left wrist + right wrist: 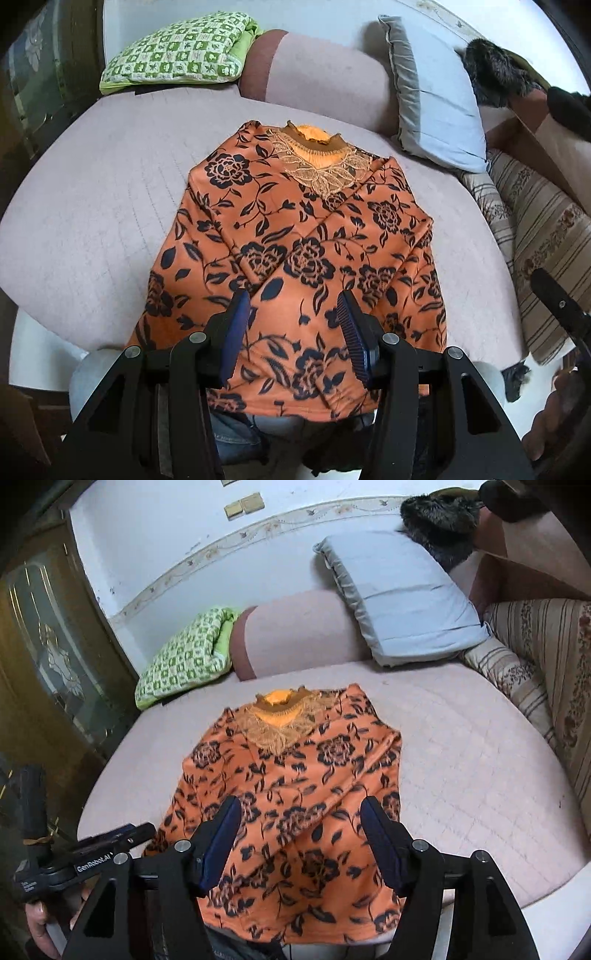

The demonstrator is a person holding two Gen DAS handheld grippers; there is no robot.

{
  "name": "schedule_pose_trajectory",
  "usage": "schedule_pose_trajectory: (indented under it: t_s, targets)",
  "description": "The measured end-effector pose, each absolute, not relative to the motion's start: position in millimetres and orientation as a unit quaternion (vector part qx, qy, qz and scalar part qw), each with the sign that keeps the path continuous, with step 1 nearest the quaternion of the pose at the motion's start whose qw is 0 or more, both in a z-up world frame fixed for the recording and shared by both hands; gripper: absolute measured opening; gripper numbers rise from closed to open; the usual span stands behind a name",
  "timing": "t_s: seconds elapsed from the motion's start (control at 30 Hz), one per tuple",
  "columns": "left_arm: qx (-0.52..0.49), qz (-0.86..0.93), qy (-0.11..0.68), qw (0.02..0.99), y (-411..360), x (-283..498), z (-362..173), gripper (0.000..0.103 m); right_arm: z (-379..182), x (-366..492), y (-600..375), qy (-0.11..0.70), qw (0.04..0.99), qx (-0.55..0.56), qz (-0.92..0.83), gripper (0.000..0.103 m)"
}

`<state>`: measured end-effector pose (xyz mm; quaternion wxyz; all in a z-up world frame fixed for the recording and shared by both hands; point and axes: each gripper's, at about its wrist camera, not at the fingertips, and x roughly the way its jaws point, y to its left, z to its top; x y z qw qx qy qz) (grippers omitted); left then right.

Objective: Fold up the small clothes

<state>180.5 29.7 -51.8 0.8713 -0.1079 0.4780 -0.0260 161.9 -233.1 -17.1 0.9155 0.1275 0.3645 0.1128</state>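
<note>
A: Where does the garment lie?

B: The orange floral top (295, 254) lies flat on the pink quilted mattress (96, 229), neckline toward the far edge, hem at the near edge and hanging slightly over it. Both sleeves are folded inward and cross over the front. A lace collar (317, 162) trims the neck.

A: And the left gripper (293, 310)?

B: It is above the hem area of the top; jaws stand wide apart, nothing between the blue pads (236, 332). Whether the fingertips touch the cloth cannot be told.

A: The right gripper (299, 819)?

B: It is likewise above the lower half of the top, jaws wide and holding nothing. In the right wrist view the left gripper appears at the mattress's near-left corner, beside the top's edge, gripped by the person's hand (40, 926).

A: What lies along the far edge?

B: A green checked pillow (177, 48) at the far-left corner, a pink bolster (314, 74) touching it, then a pale blue pillow (439, 96) leaning at the far-right. A black fur item (495, 74) sits behind the blue pillow. A striped floral cushion (535, 236) borders the right edge. A glass-fronted cabinet (48, 657) stands past the left edge.
</note>
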Motion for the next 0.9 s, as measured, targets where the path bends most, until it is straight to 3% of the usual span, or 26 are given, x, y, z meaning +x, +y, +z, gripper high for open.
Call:
schedule_pose_trajectory:
  t_s: [0.17, 0.33, 0.43, 0.9]
  targets:
    - [-0.095, -0.015, 0.476, 0.874, 32, 214, -53, 0.049, -17, 198, -248, 0.345, 0.913, 0.165, 0.143, 0.065]
    - [-0.099, -0.001, 0.477, 0.873, 44, 262, -57, 0.049, -31, 254, -243, 0.387, 0.893, 0.144, 0.181, 0.065]
    - [-0.120, 0.005, 0.488, 0.865, 56, 294, -68, 0.049, -45, 287, -244, 0.408, 0.884, 0.147, 0.174, 0.084]
    - [-0.126, 0.033, 0.517, 0.846, 89, 443, -122, 0.049, -123, 451, -273, 0.469, 0.843, 0.220, 0.149, 0.089]
